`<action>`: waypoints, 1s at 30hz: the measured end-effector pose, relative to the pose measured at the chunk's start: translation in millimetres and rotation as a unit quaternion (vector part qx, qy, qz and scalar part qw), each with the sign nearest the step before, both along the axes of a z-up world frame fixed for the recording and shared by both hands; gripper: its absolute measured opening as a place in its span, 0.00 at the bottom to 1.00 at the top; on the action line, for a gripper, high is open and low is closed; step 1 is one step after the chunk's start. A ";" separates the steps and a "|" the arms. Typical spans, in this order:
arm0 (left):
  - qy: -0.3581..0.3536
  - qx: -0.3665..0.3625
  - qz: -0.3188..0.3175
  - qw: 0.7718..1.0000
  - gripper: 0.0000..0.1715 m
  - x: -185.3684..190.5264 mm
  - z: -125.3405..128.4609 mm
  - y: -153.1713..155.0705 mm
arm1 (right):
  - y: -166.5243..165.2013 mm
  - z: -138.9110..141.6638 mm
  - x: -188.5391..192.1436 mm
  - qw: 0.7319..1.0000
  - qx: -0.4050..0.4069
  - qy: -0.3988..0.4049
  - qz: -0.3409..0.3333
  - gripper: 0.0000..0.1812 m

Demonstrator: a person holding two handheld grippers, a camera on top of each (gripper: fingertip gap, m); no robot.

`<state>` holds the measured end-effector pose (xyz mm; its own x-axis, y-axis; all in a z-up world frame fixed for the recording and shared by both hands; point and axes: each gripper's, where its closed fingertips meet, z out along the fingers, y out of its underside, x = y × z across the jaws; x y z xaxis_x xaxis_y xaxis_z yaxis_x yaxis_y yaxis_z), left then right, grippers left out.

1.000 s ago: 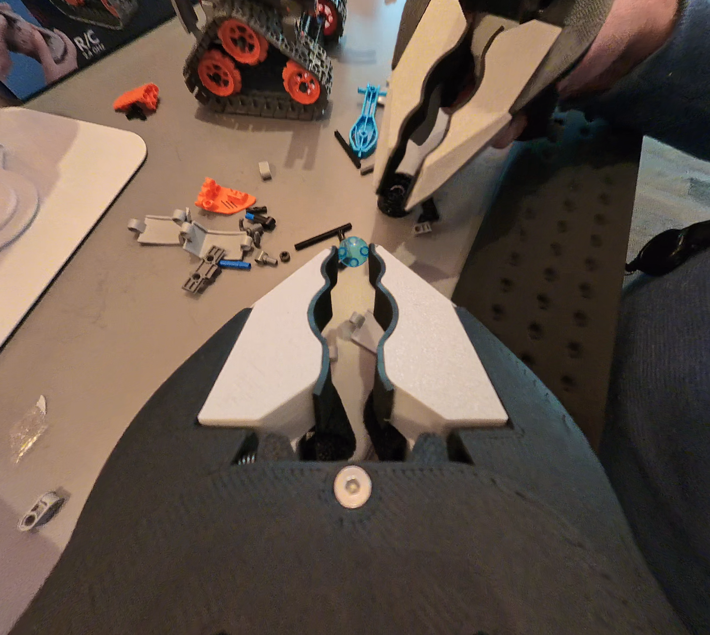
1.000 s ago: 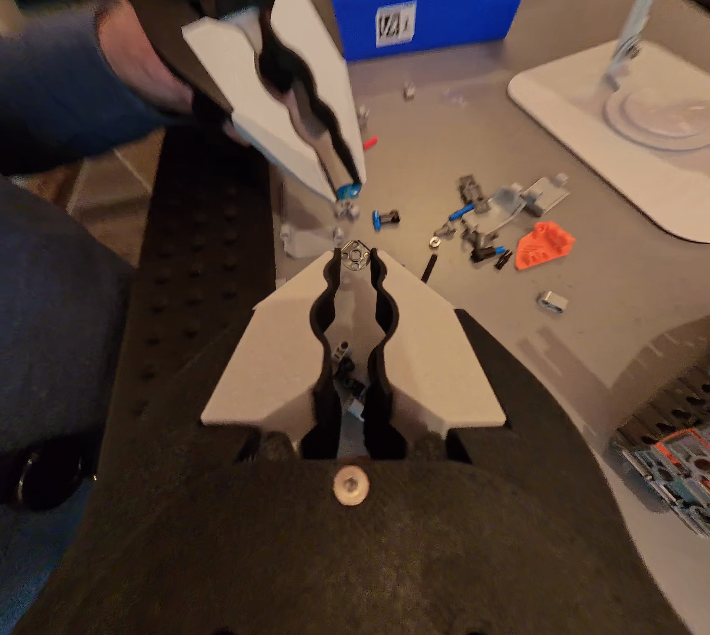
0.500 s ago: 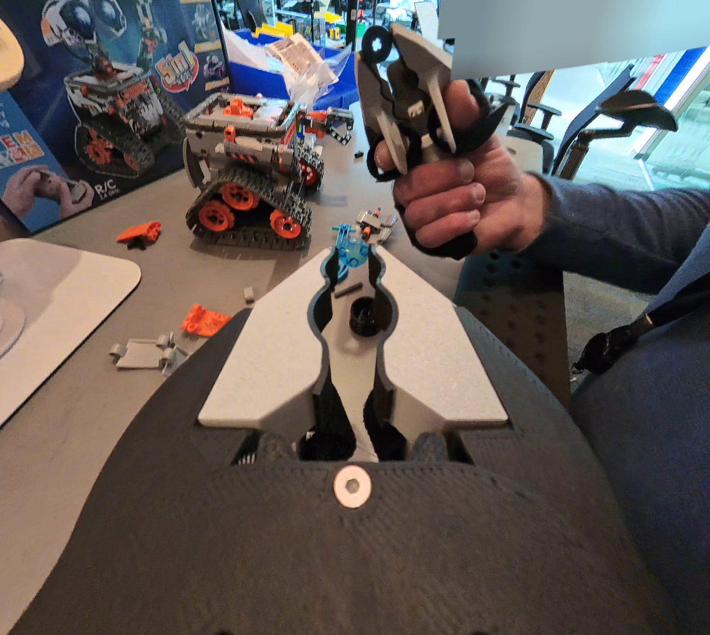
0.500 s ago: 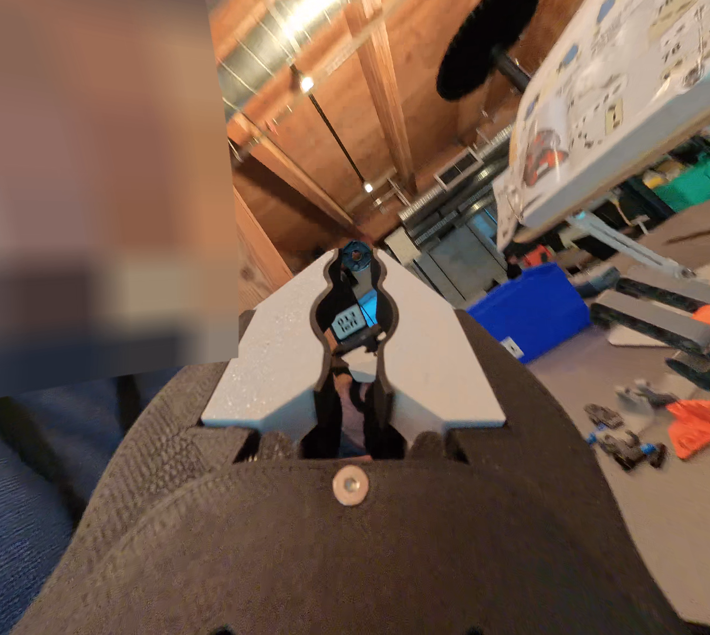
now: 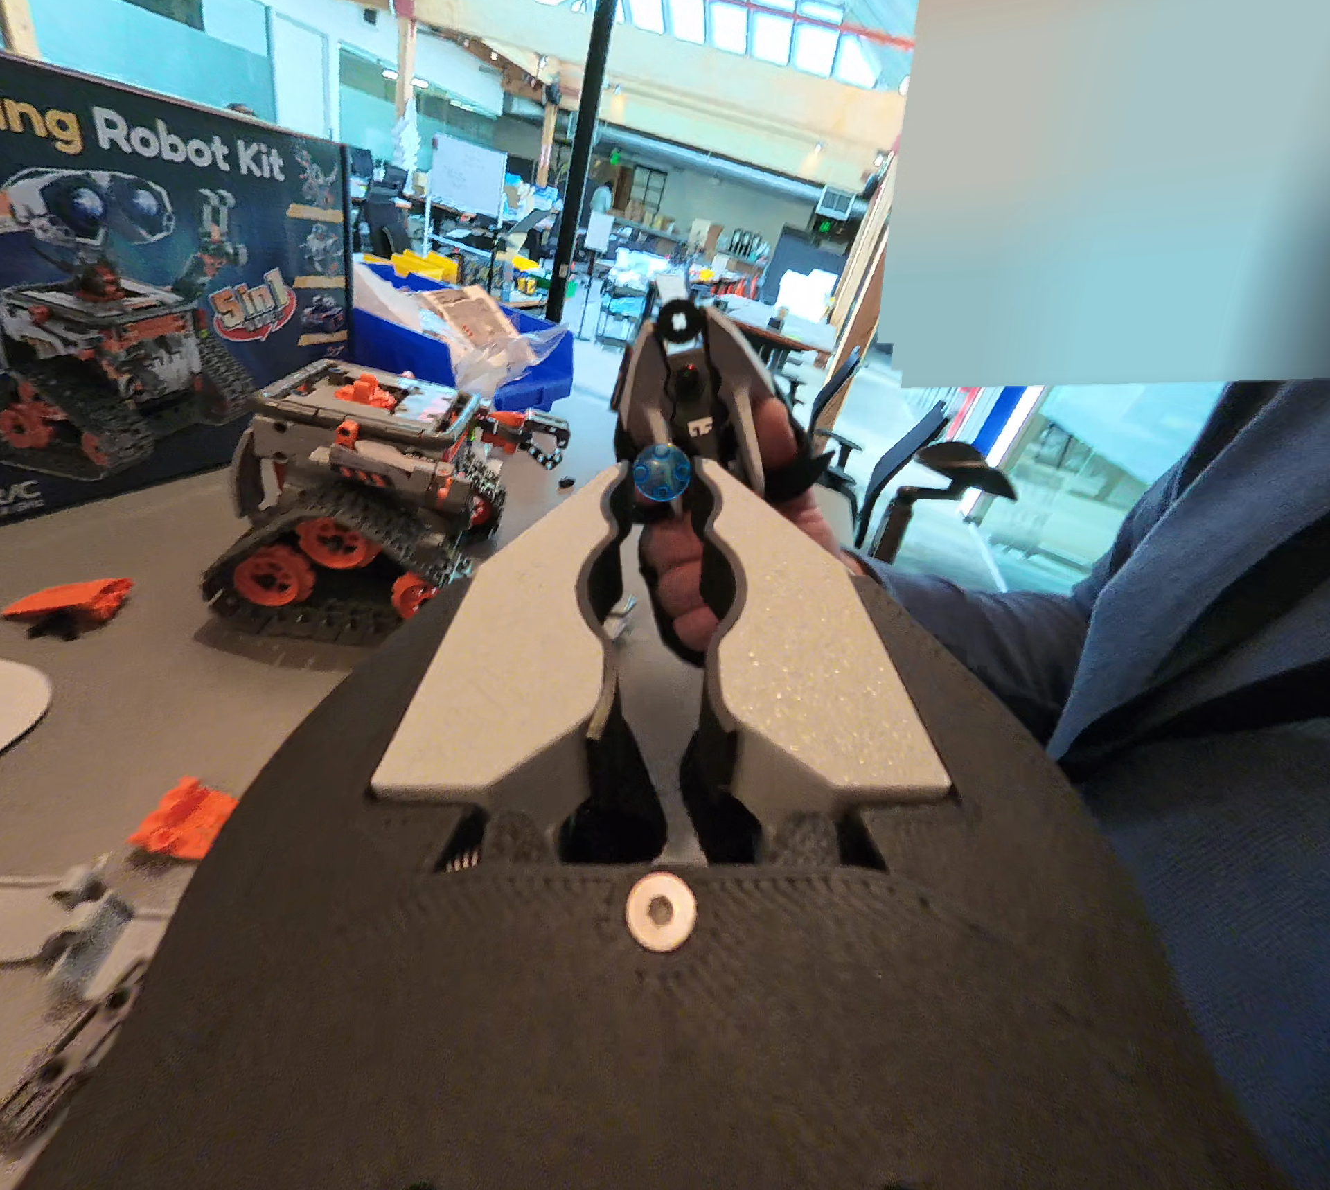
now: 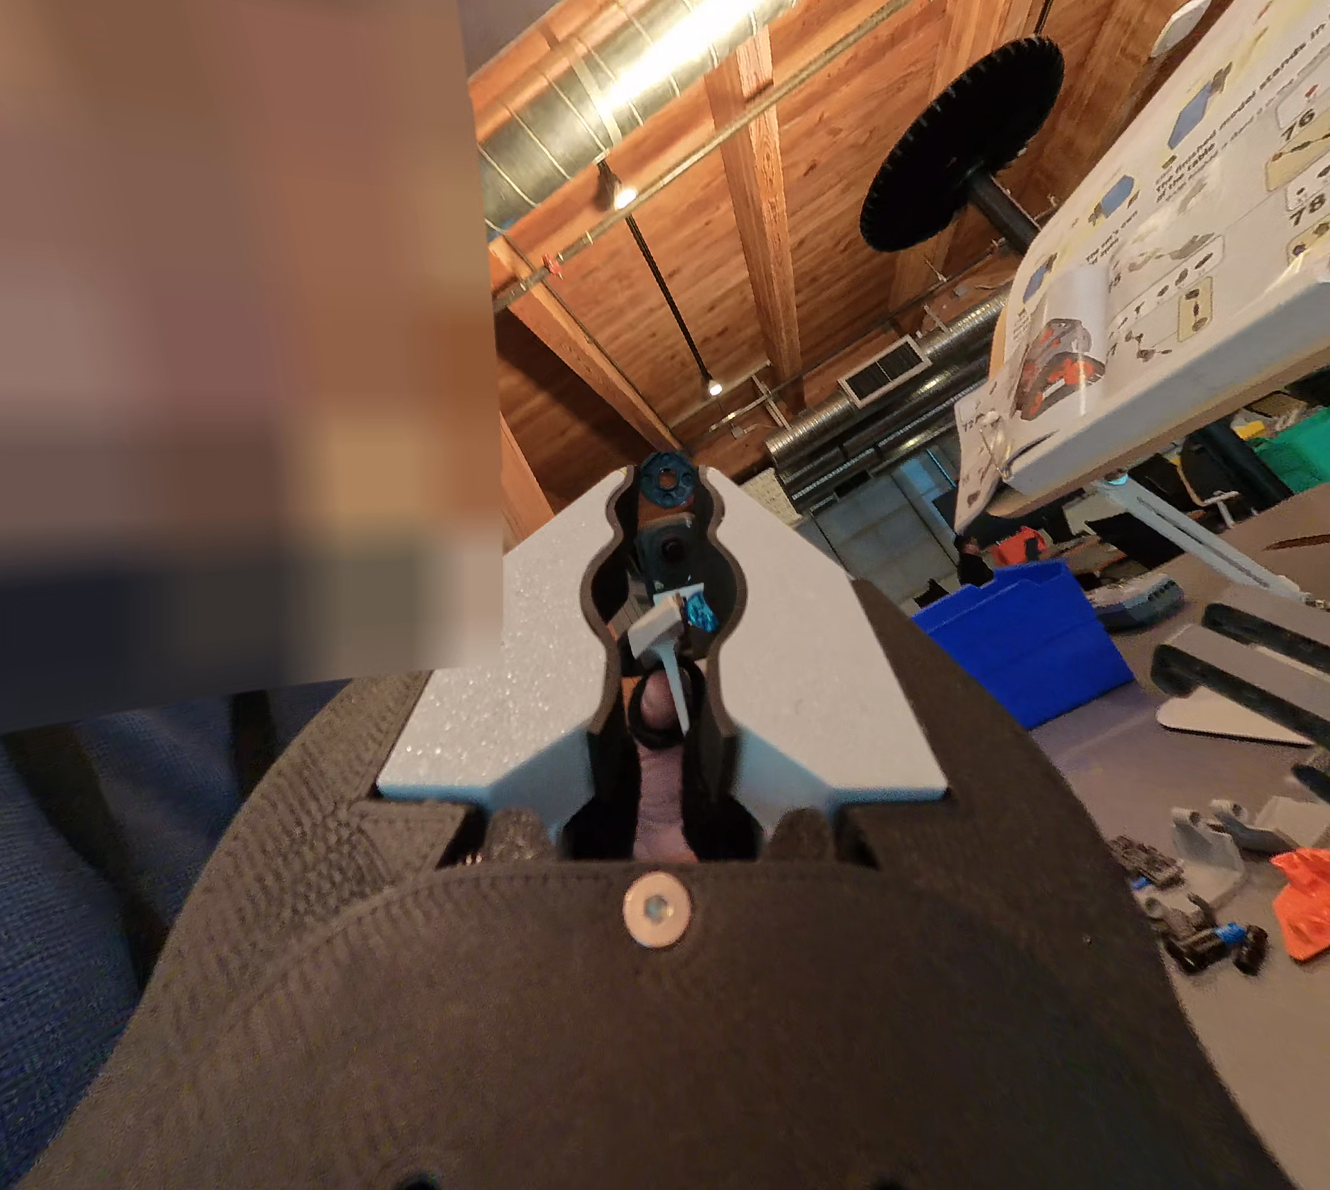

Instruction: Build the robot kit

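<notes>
My left gripper (image 5: 662,472) is shut on a small translucent blue round stud piece (image 5: 661,472) and holds it up above the table. My right gripper (image 6: 668,480) is shut on a small black round hub piece (image 6: 668,480) and points upward. The two grippers face each other at close range: the right gripper (image 5: 680,324) shows in the left wrist view with the black piece (image 5: 680,321) at its tips, held by a hand (image 5: 684,572). The left gripper's tips and the blue piece (image 6: 699,612) show between my right fingers.
A tracked toy robot with orange wheels (image 5: 360,493) stands on the grey table (image 5: 129,666), before a printed kit box (image 5: 144,292) and a blue bin (image 5: 460,342). Orange and grey loose parts (image 5: 180,817) lie at left. An instruction booklet on a stand (image 6: 1166,263) is at right.
Both grippers lifted off the table with their pieces and tilted up. They turned toward each other and came closer, tips nearly in line.
</notes>
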<state>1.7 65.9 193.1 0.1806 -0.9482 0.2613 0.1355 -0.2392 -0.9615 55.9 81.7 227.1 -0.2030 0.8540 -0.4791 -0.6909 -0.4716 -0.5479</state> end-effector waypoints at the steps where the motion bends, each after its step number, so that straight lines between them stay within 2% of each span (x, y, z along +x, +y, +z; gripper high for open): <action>1: -0.015 -0.007 -0.005 1.000 0.07 0.5 3.0 0.0 | -2.4 -0.6 -4.0 1.000 0.009 -0.016 -0.004 0.07; 10: -0.134 -0.099 -0.068 0.984 0.07 -0.8 14.0 3.9 | -12.4 -8.6 -33.1 0.982 0.084 -0.158 -0.068 0.06; 15: -0.142 -0.113 -0.067 0.981 0.07 0.0 9.9 10.2 | -7.4 -19.4 -40.5 0.965 0.103 -0.220 -0.099 0.07; 22: -0.155 -0.141 -0.068 0.976 0.07 2.0 -1.1 19.1 | -0.7 -28.6 -41.5 0.957 0.107 -0.246 -0.115 0.07; 30: -0.127 -0.138 -0.054 0.981 0.07 -4.1 -11.5 25.8 | 4.3 -44.9 -47.3 0.931 0.123 -0.316 -0.132 0.07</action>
